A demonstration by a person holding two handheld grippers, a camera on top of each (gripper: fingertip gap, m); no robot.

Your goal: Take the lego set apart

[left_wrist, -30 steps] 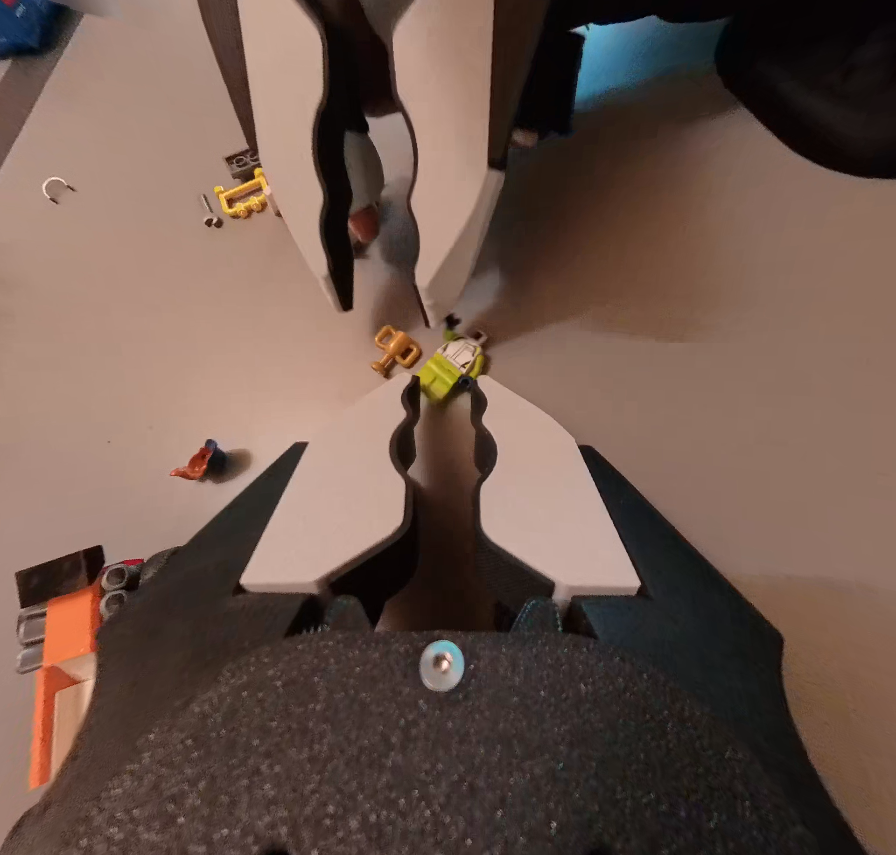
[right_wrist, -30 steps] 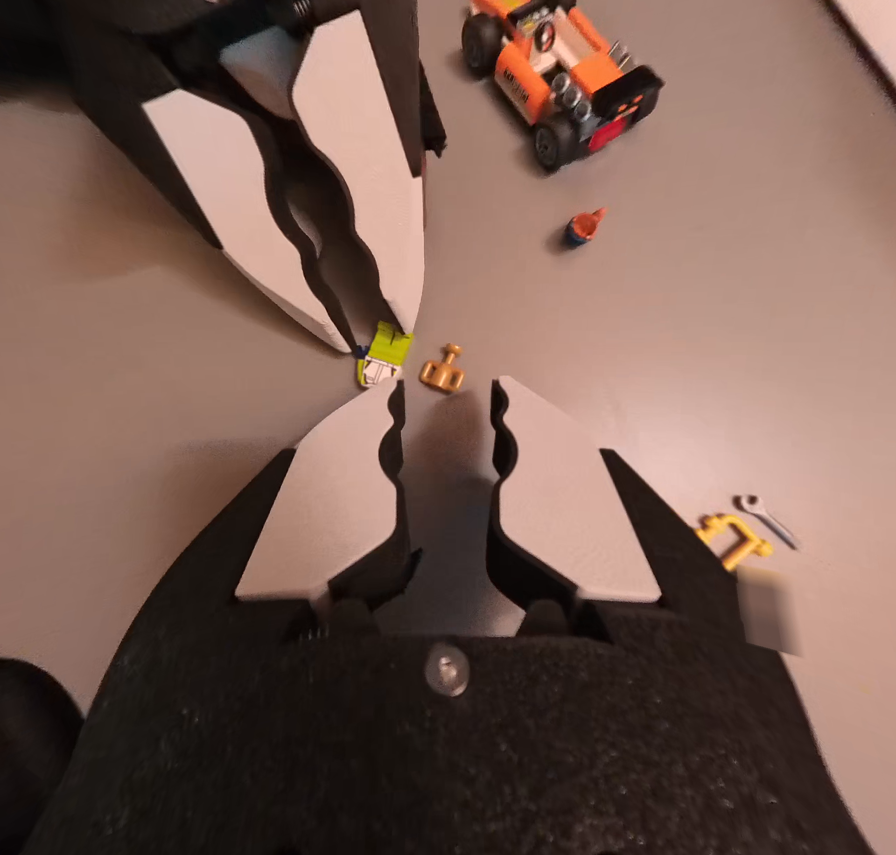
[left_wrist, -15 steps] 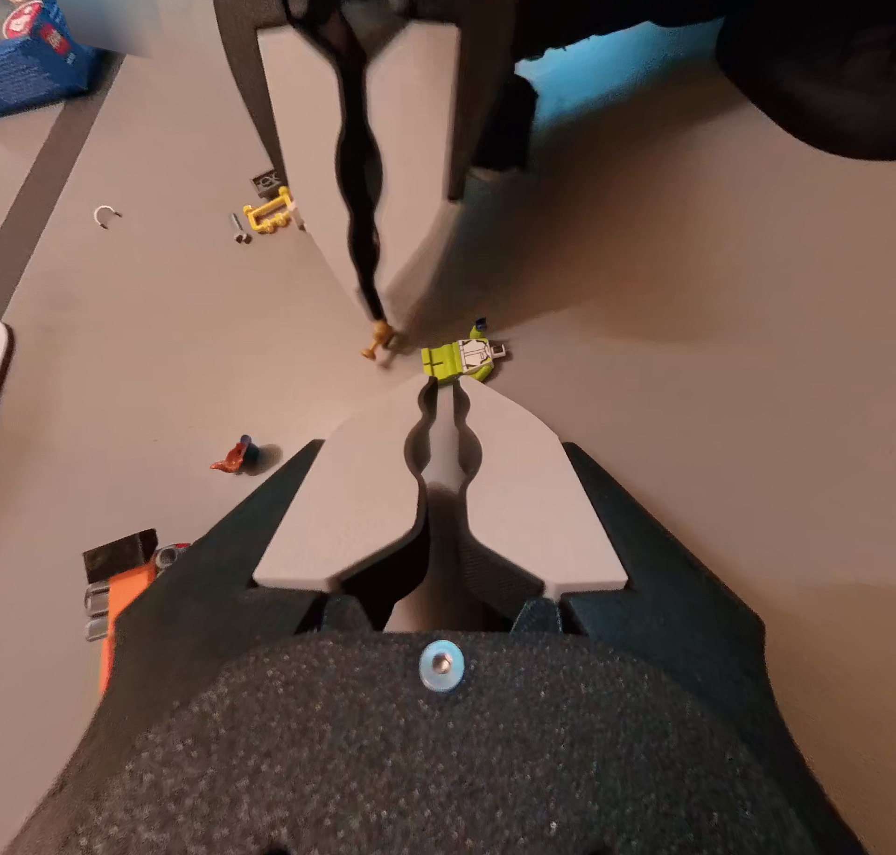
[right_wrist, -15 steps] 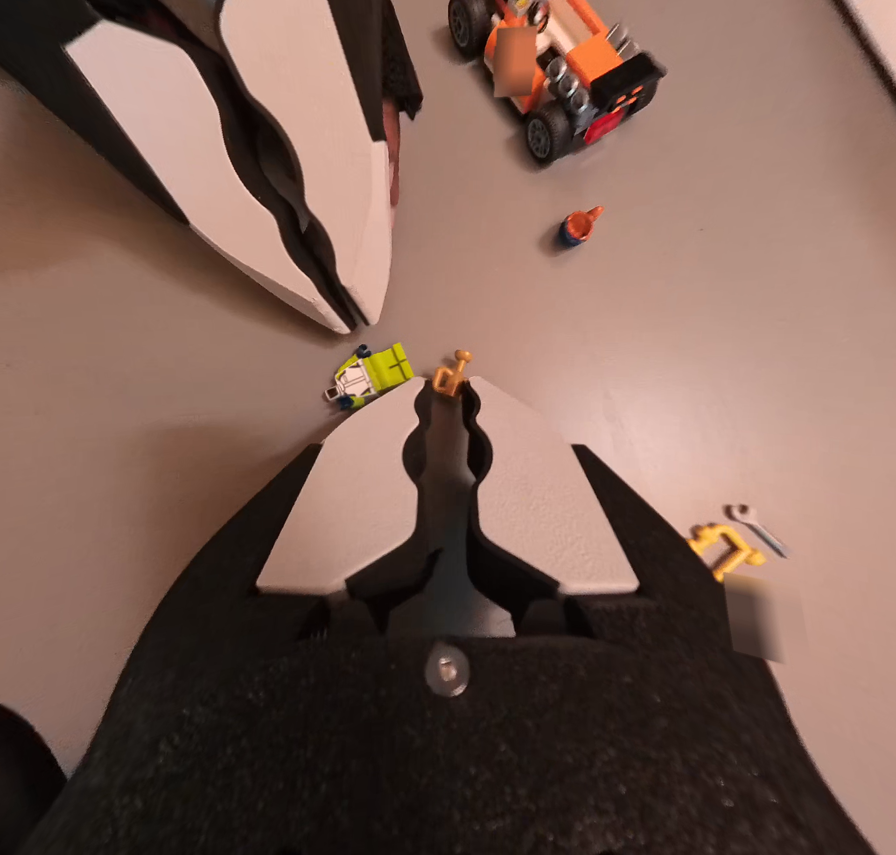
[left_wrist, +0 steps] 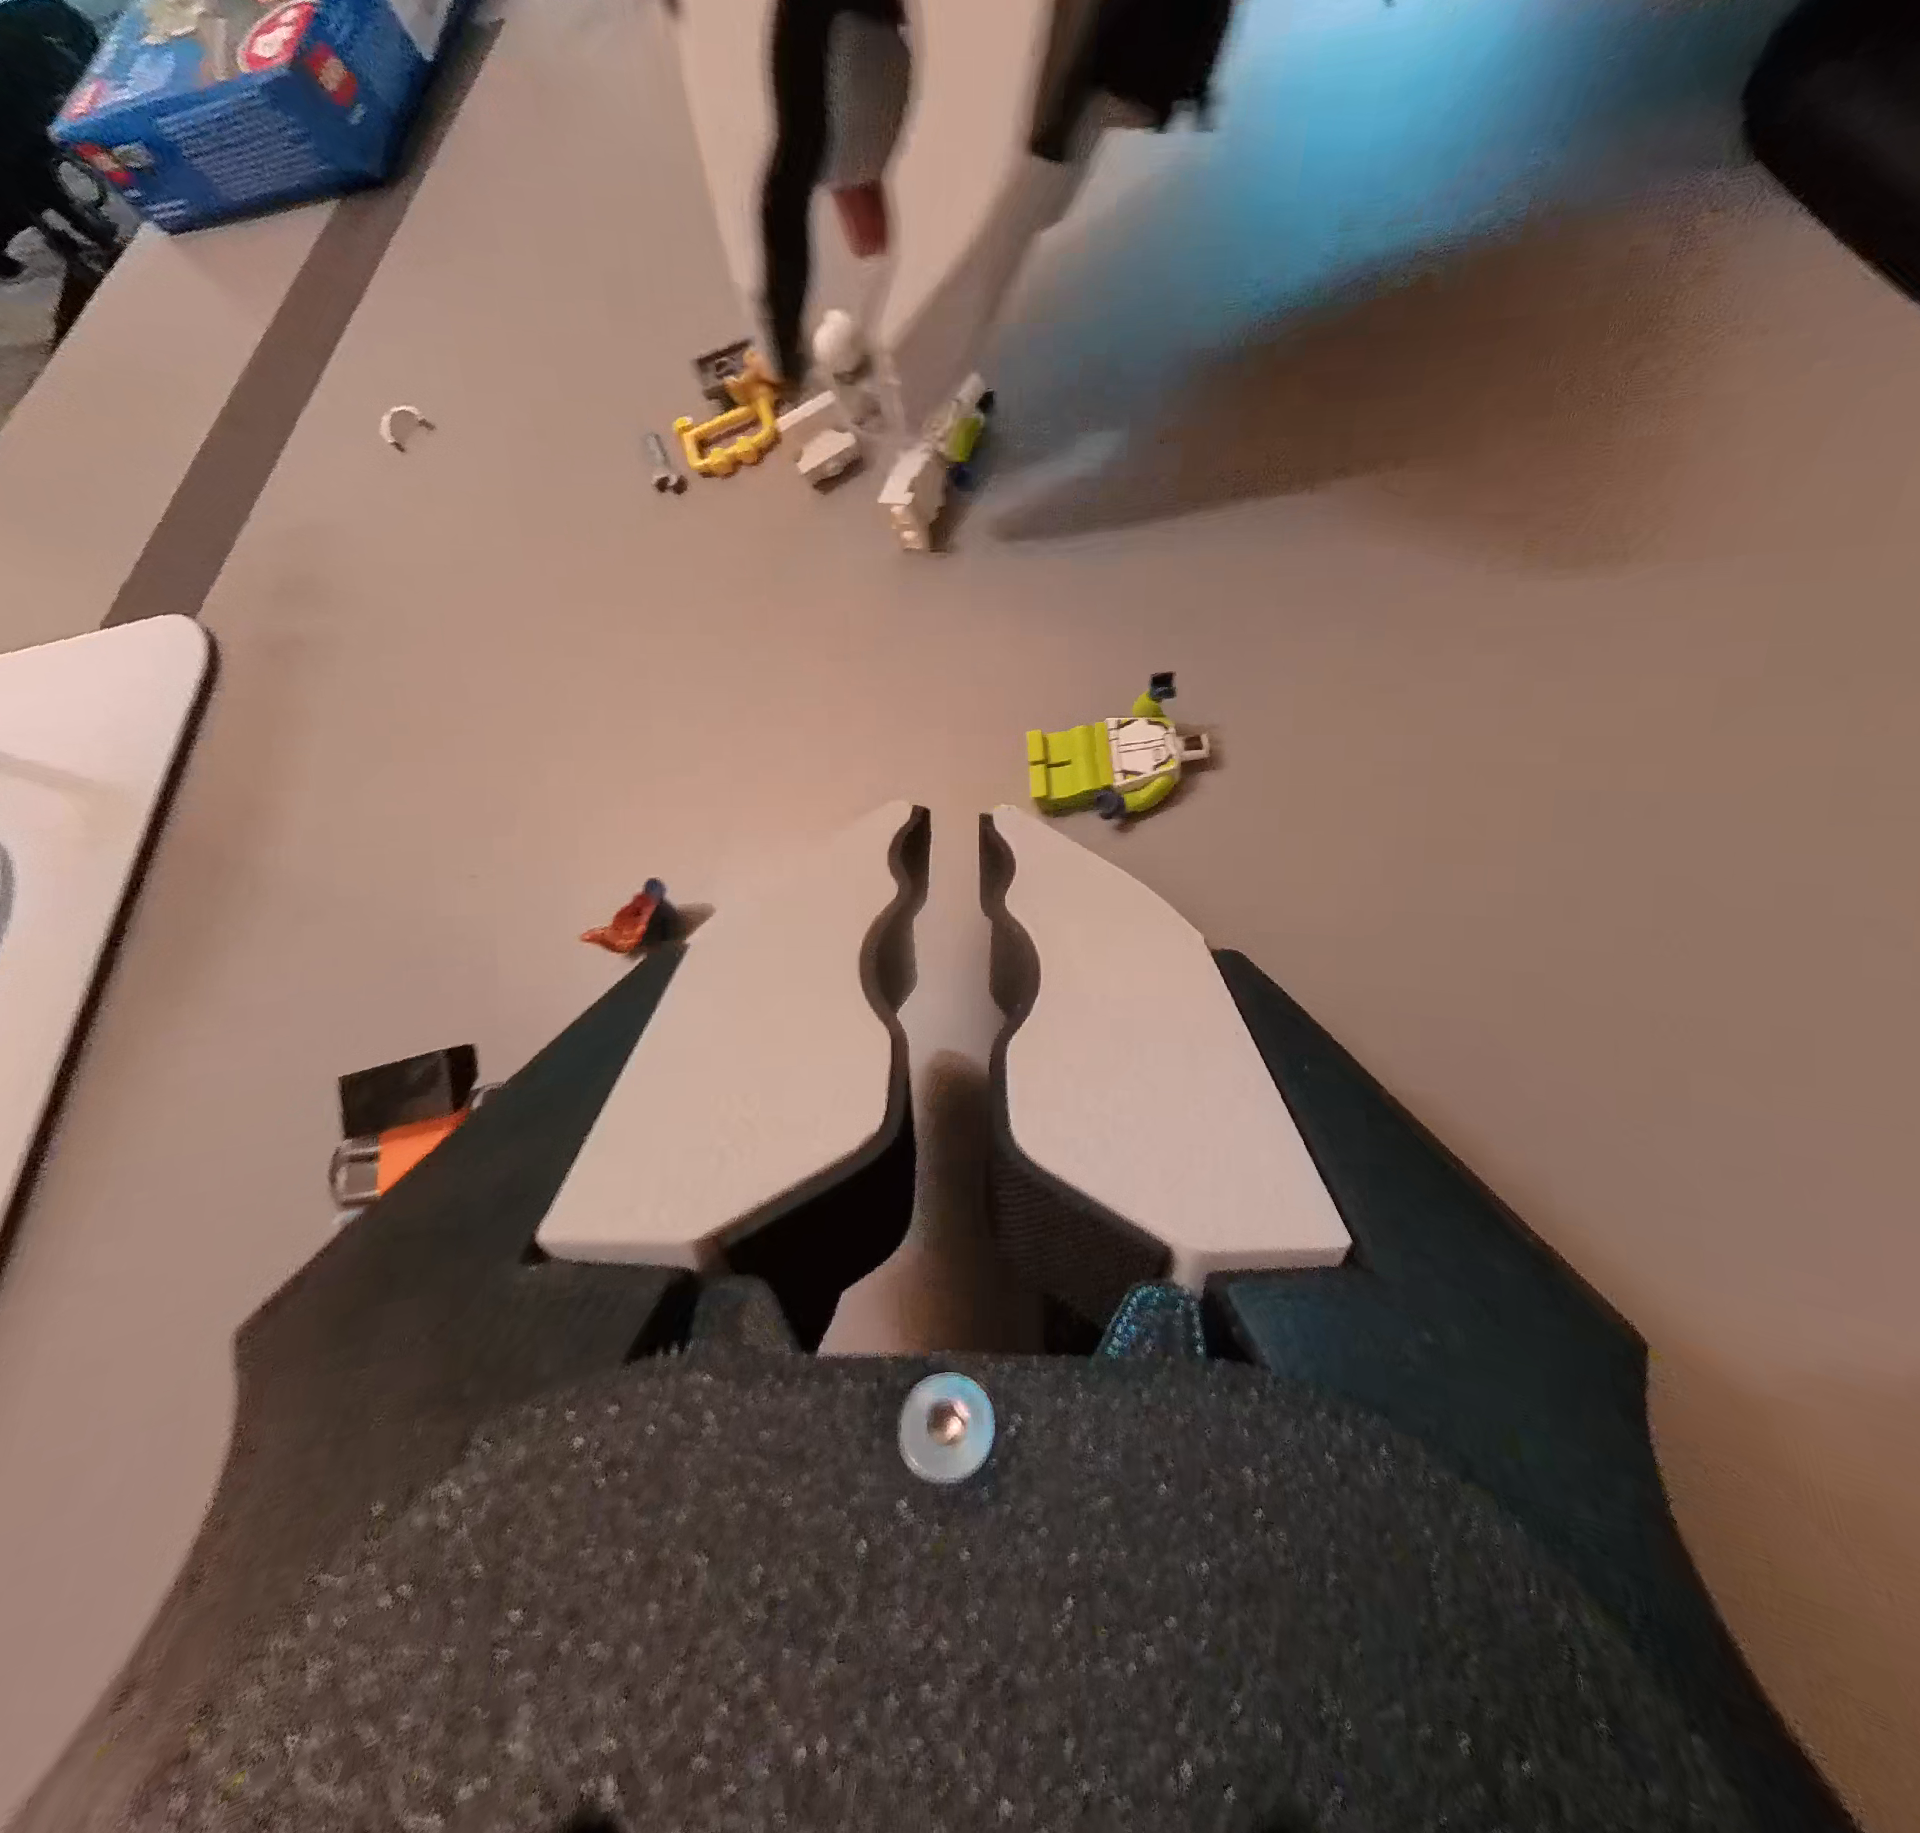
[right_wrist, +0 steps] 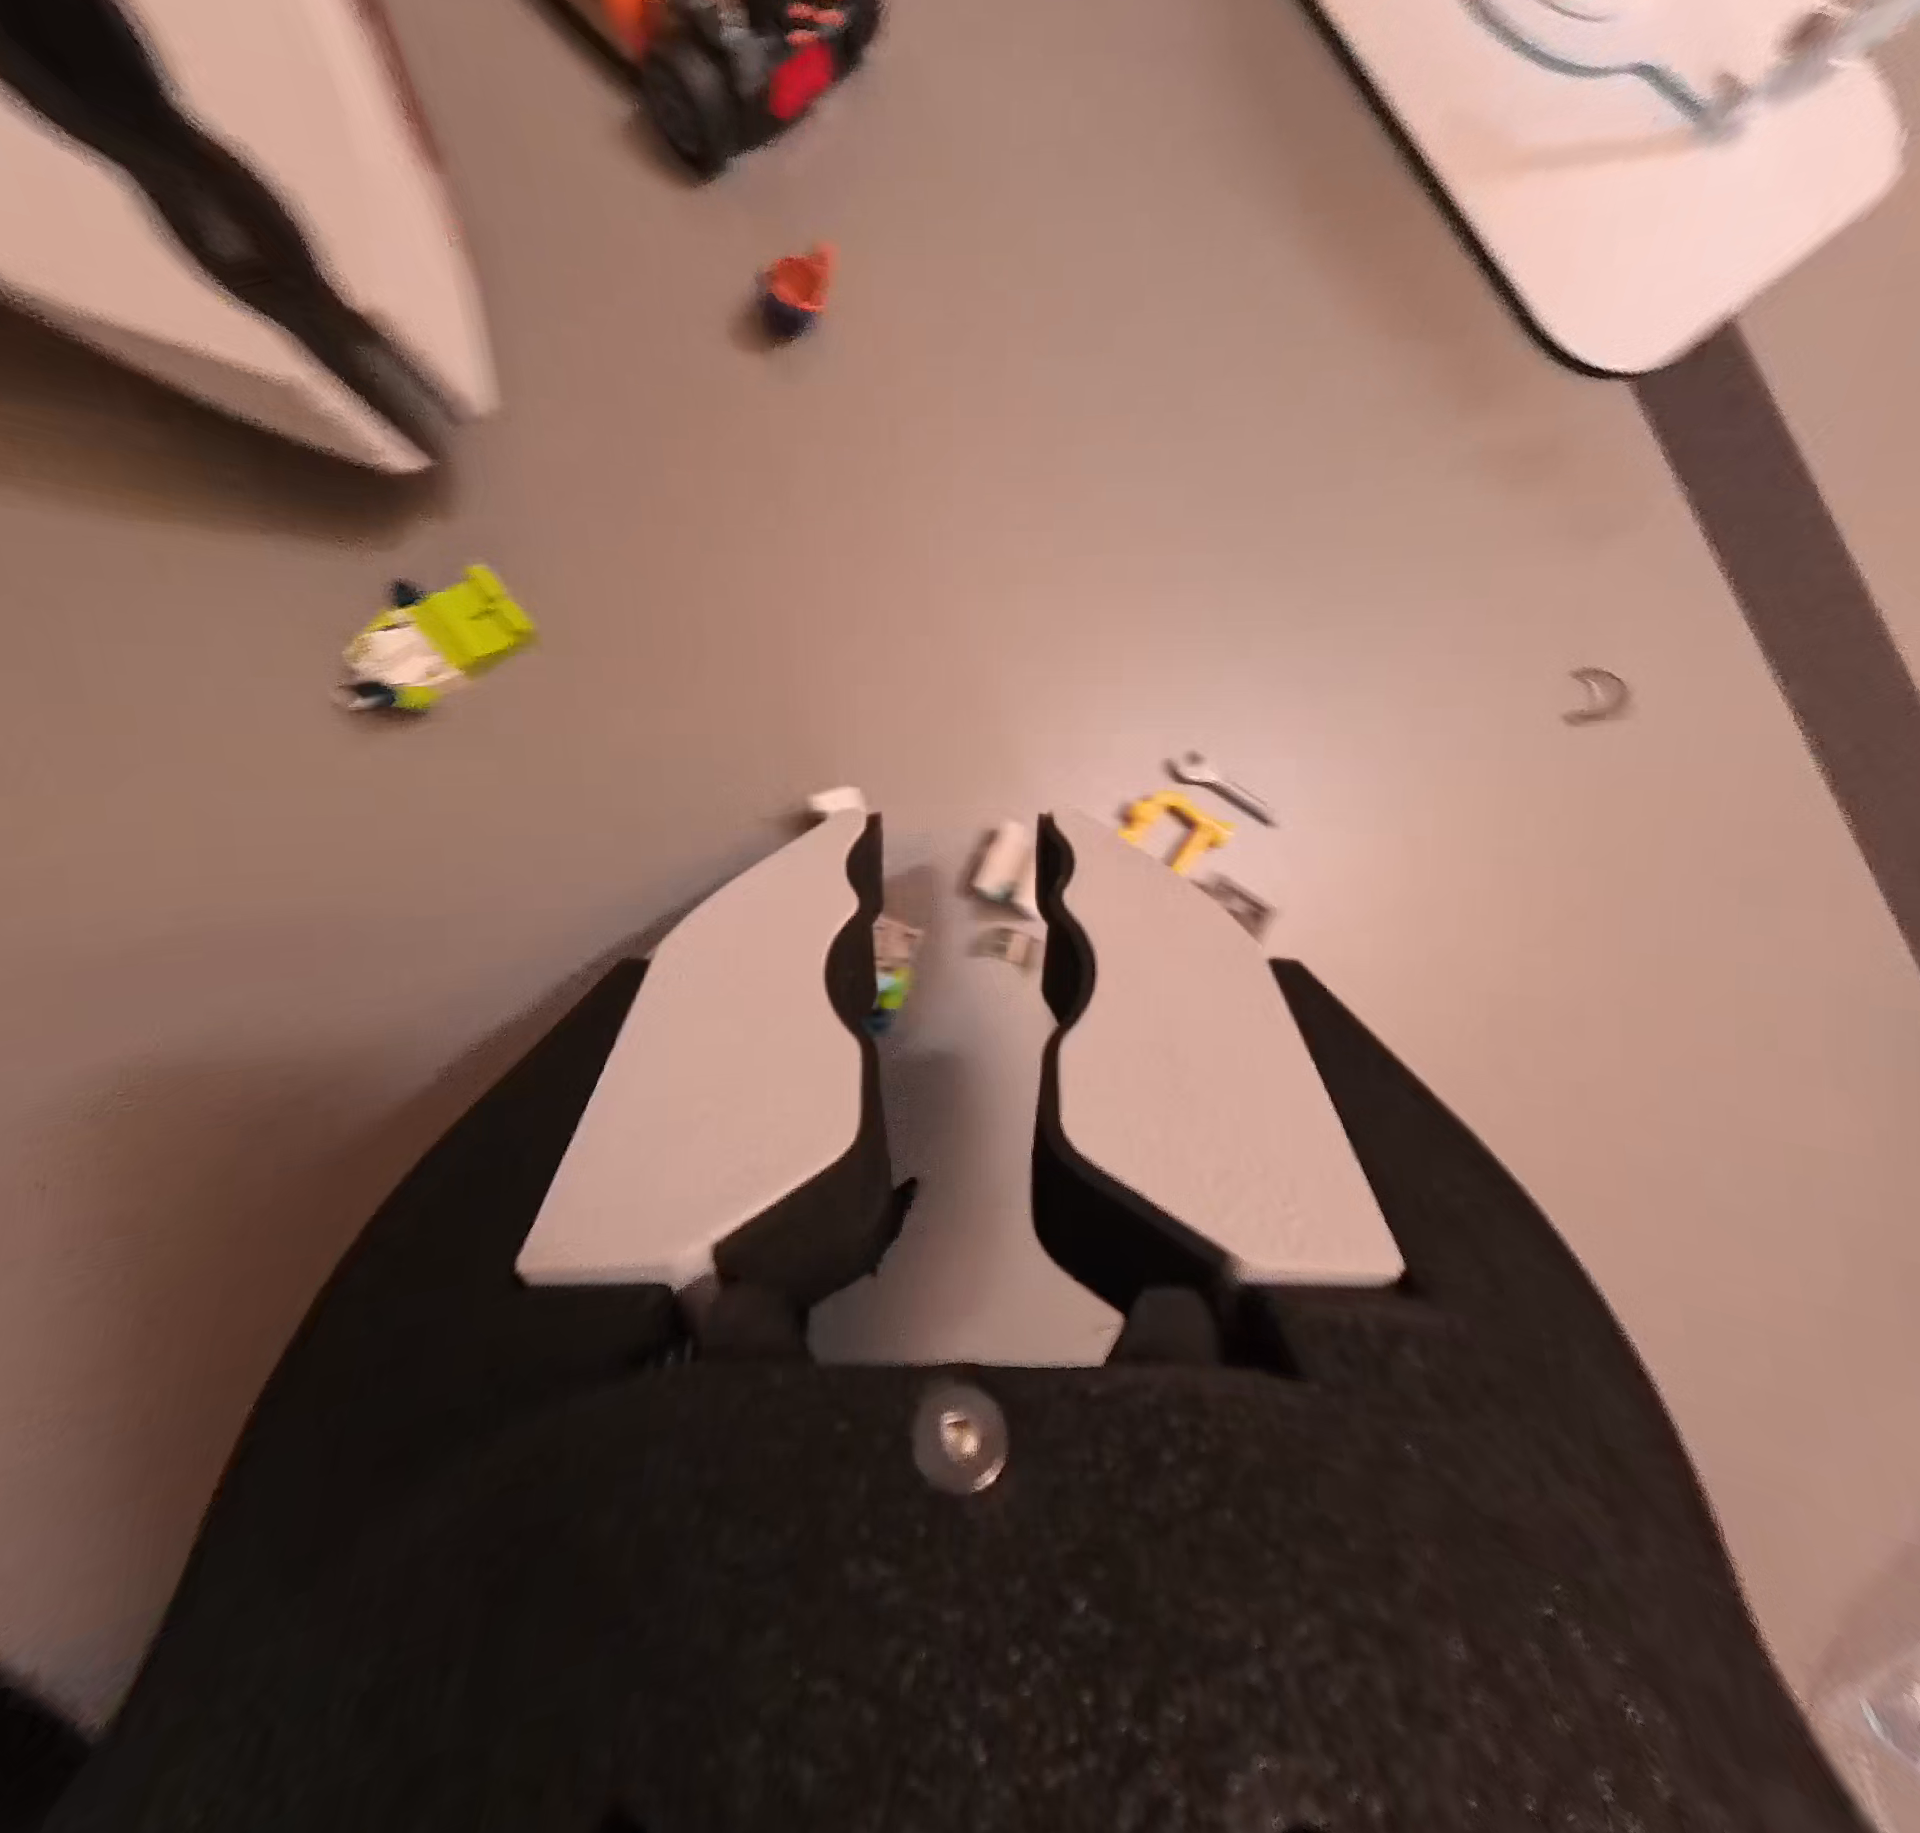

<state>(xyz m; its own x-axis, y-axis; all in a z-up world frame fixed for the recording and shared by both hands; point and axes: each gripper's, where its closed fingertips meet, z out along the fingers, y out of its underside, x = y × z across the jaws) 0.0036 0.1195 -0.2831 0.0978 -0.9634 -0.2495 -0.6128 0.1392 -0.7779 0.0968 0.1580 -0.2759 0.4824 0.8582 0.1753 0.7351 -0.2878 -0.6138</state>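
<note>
Your right gripper (right_wrist: 956, 827) has just carried the small gold lego piece (left_wrist: 750, 389) away from the lime-green minifigure body (left_wrist: 1117, 760) and let it go. Its fingers now stand apart and empty over the far pile of loose parts. In the left wrist view the gold piece seems to lie there, touching the yellow frame-shaped brick (left_wrist: 727, 433), though motion blur makes this uncertain. A small white brick (right_wrist: 1003, 864) shows between the spread fingers, and a grey toy wrench (right_wrist: 1216, 781) lies just beyond the frame. Your left gripper (left_wrist: 954, 822) has drawn back from the green figure. Its fingers are nearly together with only a narrow slit between them, and they grip nothing. The figure lies flat on the grey table (left_wrist: 1455, 952), just to the far right of those tips, headless but with torso and legs still joined. An orange hair piece (left_wrist: 629, 926) lies to the left. The orange and black lego car (right_wrist: 707, 17) sits near your left gripper and looks fully built, so one small part is sorted but most of the dismantling remains, probably starting with the figure.
</note>
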